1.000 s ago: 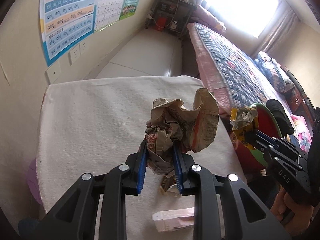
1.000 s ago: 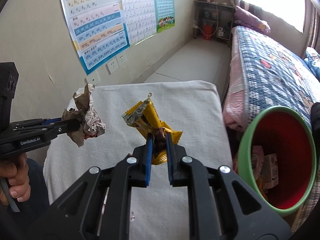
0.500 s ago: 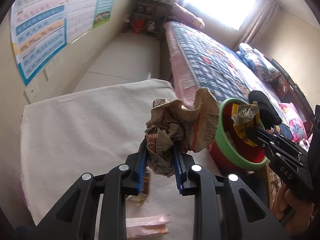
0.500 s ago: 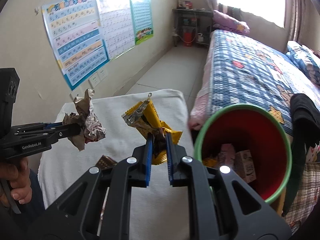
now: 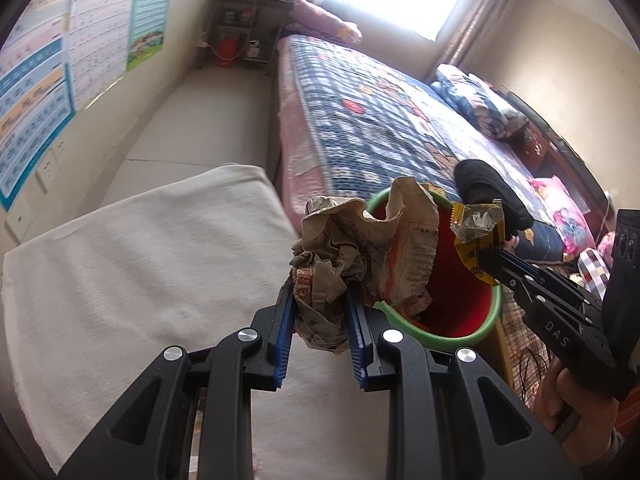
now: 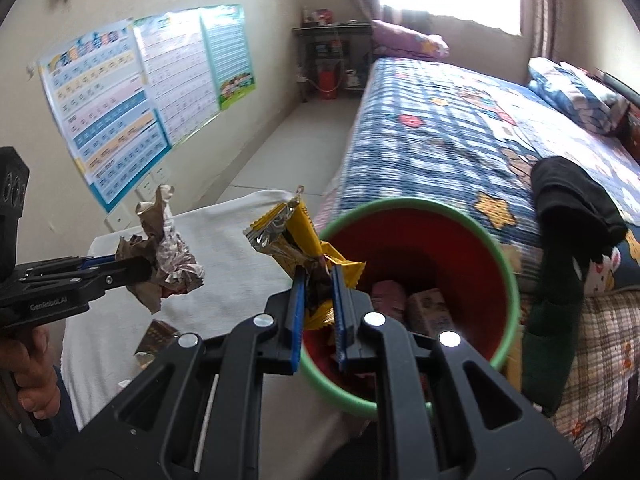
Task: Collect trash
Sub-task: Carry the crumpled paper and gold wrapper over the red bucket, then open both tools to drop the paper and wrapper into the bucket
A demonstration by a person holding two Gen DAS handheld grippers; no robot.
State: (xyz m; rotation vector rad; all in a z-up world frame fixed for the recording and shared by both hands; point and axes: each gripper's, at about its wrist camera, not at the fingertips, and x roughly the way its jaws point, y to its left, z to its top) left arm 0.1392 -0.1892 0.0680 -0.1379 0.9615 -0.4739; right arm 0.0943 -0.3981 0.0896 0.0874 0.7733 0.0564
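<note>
1. Since a second ago, both grippers have been carried off the white-covered table (image 5: 132, 264) toward the bin, which was at the frame edge then and now fills the lower right of both views.
2. The left gripper (image 5: 320, 312) is clamped on a crumpled paper wrapper (image 5: 352, 256); its blue pads are pressed into the lower folds, and the wad is held just at the bin's near rim, at about 9 o'clock of the opening.
3. The right gripper (image 6: 318, 304) is closed tightly on a yellow snack wrapper (image 6: 292, 236), which is held above the bin's rim at about 9 o'clock in the right wrist view.
4. The red bin with a green rim (image 6: 508, 264) is seen between table and bed (image 6: 440, 136), at 3 o'clock of the table; pink and tan cartons (image 6: 424, 304) are lying inside it.
5. A small brown packet (image 6: 156, 336) is left on the table at 8 o'clock of the right gripper.
6. A black garment (image 6: 572, 200) is draped on the bed edge at 2 o'clock of the bin.
</note>
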